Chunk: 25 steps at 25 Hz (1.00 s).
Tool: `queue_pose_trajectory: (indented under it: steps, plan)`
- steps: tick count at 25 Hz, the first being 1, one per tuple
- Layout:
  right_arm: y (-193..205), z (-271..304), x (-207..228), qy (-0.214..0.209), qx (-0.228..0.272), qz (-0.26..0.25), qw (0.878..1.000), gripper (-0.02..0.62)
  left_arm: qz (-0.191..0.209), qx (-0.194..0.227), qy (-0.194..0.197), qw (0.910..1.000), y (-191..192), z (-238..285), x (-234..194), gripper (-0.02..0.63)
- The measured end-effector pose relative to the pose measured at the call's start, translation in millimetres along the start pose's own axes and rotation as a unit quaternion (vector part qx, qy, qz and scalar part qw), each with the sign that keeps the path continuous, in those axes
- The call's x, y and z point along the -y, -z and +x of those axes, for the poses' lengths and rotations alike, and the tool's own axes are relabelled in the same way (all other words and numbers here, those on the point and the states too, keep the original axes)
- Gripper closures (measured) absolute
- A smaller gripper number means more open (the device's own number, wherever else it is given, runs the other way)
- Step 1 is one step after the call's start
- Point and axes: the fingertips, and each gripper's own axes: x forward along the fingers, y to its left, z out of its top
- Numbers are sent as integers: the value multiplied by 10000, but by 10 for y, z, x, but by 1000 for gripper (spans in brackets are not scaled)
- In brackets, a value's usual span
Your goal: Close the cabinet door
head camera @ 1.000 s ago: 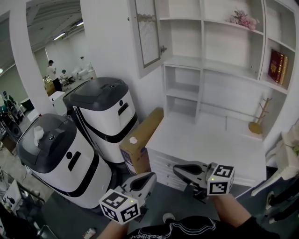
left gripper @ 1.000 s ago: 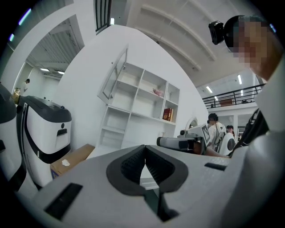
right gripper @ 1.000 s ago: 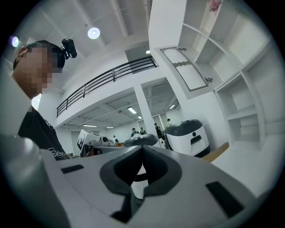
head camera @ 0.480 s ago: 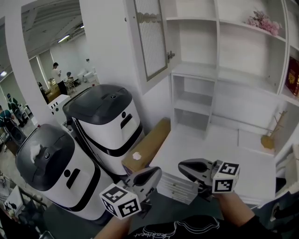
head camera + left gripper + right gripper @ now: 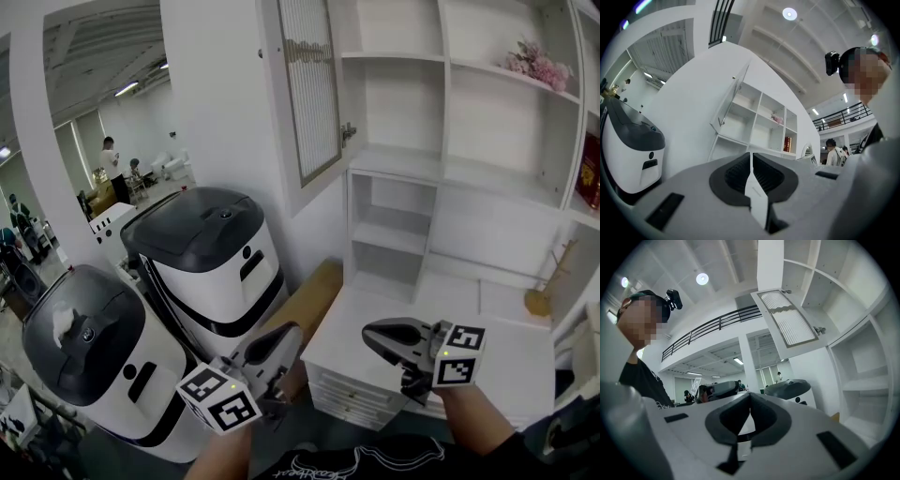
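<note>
The cabinet door (image 5: 314,89), white-framed with a ribbed glass panel, stands swung open to the left of the upper white shelves, its small knob (image 5: 348,131) on the edge nearest the shelves. It also shows in the left gripper view as the door (image 5: 727,101) and in the right gripper view as the door (image 5: 787,324). My left gripper (image 5: 292,330) (image 5: 751,154) is shut and holds nothing, low and well below the door. My right gripper (image 5: 367,330) (image 5: 750,393) is also shut and holds nothing, over the front of the white counter. Neither touches the door.
Two white-and-black machines (image 5: 211,258) (image 5: 89,352) stand left of the cabinet, with a cardboard box (image 5: 314,295) leaning between them and the drawer unit (image 5: 352,398). The shelves hold pink flowers (image 5: 536,64), a red book (image 5: 591,173) and a wooden stand (image 5: 547,281). People stand far off (image 5: 111,159).
Both grippers and the view have moved closer to the cabinet, so the open door looms larger and higher. The door itself has not swung.
</note>
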Motion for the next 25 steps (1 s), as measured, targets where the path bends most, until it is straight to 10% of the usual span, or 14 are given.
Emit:
queue_pose_trajectory:
  steps: [14, 25]
  plan:
    - [-497, 462, 522, 989, 265, -415, 9939, 595, 728, 490, 1292, 9877, -1324, 489, -852, 597]
    - [-363, 630, 742, 1777, -9, -344, 9835, 595, -133, 1147, 2599, 9587, -2217, 961, -1282, 529]
